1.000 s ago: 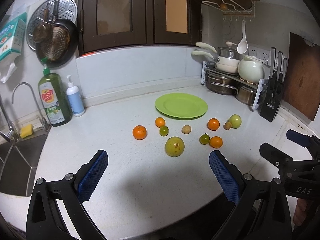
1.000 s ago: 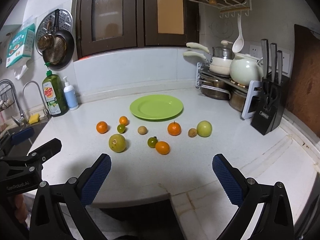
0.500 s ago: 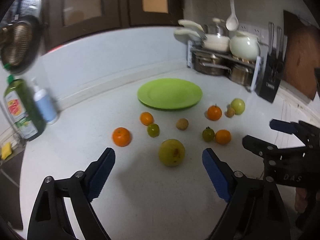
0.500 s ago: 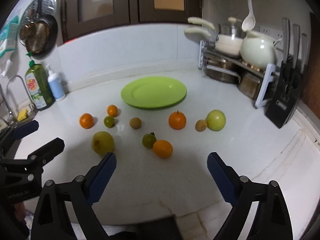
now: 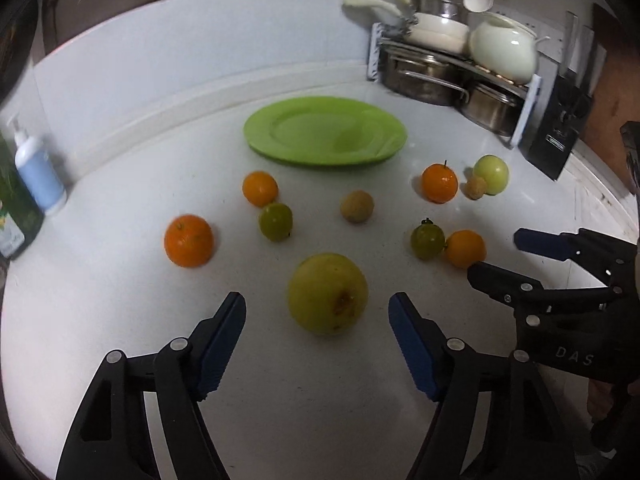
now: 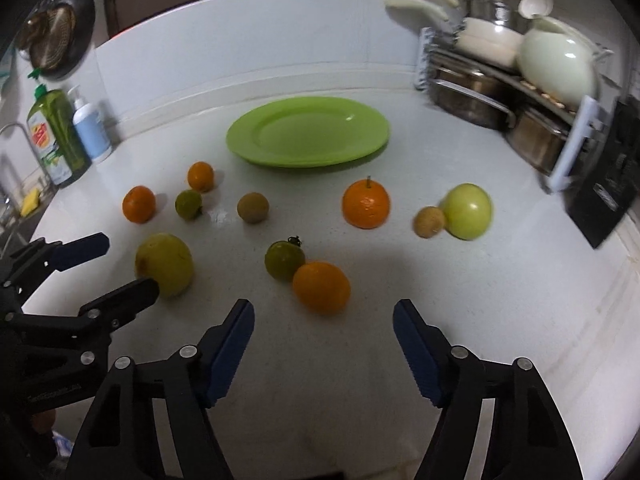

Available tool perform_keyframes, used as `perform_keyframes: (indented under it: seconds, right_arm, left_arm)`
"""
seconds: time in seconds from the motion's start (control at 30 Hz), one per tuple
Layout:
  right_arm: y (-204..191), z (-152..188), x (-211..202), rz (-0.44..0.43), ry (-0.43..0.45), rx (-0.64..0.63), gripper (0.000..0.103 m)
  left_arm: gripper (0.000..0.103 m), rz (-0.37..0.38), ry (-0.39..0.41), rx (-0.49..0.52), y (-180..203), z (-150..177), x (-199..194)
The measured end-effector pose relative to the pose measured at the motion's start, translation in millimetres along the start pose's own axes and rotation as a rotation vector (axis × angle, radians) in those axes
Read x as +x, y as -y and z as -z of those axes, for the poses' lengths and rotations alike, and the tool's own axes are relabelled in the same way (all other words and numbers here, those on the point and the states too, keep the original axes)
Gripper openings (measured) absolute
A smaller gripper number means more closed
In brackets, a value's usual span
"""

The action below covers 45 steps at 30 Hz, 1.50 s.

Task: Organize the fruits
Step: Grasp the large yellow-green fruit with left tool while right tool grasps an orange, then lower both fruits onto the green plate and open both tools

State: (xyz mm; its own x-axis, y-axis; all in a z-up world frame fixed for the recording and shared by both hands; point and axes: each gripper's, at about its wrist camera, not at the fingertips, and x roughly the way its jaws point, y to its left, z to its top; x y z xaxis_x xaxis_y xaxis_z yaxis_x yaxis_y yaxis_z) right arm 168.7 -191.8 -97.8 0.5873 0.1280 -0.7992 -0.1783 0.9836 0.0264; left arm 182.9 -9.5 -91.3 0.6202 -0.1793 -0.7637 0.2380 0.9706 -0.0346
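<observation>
Left gripper [image 5: 316, 320]: jaws half wide, just been closing, nothing gripped; big yellow-green fruit [image 5: 328, 293] lies just ahead between them.
Right gripper [image 6: 322, 326]: jaws half wide, just been closing, nothing gripped; orange [image 6: 321, 287] just ahead.
Green plate [image 6: 308, 134]: bare, farther back on the white surface [image 6: 440, 300].
Other fruits: scattered between.

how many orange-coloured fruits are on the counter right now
4: one far left, one near the plate's left edge, one with a stem right of centre, one nearest the right gripper. None looks hidden.
</observation>
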Motion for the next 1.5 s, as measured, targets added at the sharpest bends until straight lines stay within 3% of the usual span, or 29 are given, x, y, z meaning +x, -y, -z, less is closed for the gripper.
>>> perform_keyframes:
  seconds: [0.33,0.67,1.13,1.5]
  right_arm:
    - [12,-10,22,-0.103,-0.050,-0.059,0.055]
    - [9,-12,33,-0.122,-0.059,-0.078,0.038]
    - [8,-14,13,-0.120,-0.020,-0.053,0.038]
    - [5,-52,-4,-0.126,0.089,-0.068,0.038]
  left_arm:
    - [0.059,-0.043,-0.037,-0.040,6,-4,18]
    - [0.049,-0.041,-0.048,-0.029,6,-6,25]
    - [0.048,-0.029,-0.009,-0.011,3,-13,10]
    - [0.048,-0.015,0.089,0.023,-4,-53,-5]
